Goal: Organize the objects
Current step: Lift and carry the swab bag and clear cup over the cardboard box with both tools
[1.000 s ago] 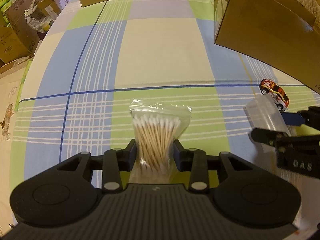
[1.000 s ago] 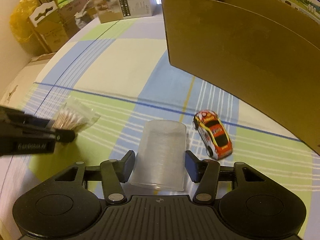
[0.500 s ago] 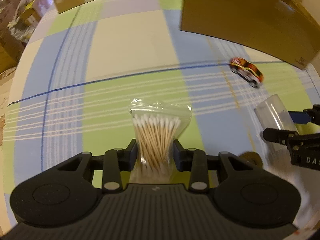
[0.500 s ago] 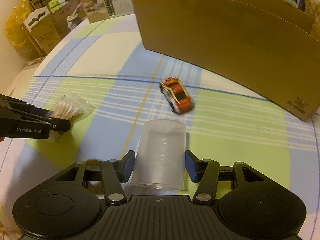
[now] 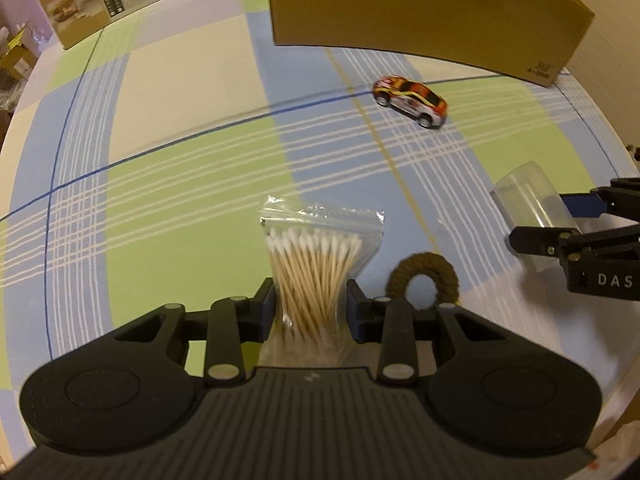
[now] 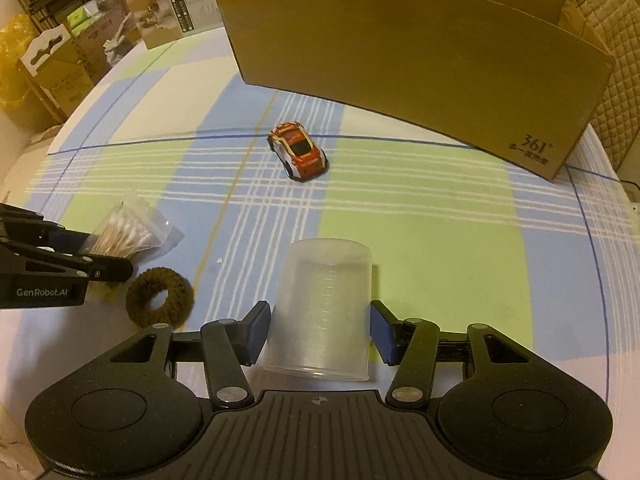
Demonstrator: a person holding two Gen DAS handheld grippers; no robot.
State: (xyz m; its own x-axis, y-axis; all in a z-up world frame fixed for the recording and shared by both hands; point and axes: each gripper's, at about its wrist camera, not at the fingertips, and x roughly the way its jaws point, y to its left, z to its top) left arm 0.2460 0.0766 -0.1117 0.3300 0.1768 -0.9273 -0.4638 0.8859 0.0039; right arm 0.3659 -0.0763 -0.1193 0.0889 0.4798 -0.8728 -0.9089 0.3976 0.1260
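Left tongs (image 5: 310, 306) clamped on the bag of cotton swabs (image 5: 316, 276), low centre of the left wrist view; jaws just closed in a little more and the bundle is pinched at its waist. Bag looks light, soft and slick, so a mid-bundle grip seems right; the film alone would likely slip.

Right tongs (image 6: 319, 328) hold the clear measuring cup (image 6: 324, 308) upside down by its sides, low centre of the right wrist view, jaws about half open and touching the wall. Cup looks light, thin and slippery; squeeze gently, near the rim.

Brown hair tie (image 6: 160, 300) lies on the desk (image 6: 420, 216) at lower left, just beside the swab bag. Toy car (image 6: 298, 150) sits mid-frame. Cardboard box (image 6: 400, 52) spans the top, the likely drop spot.
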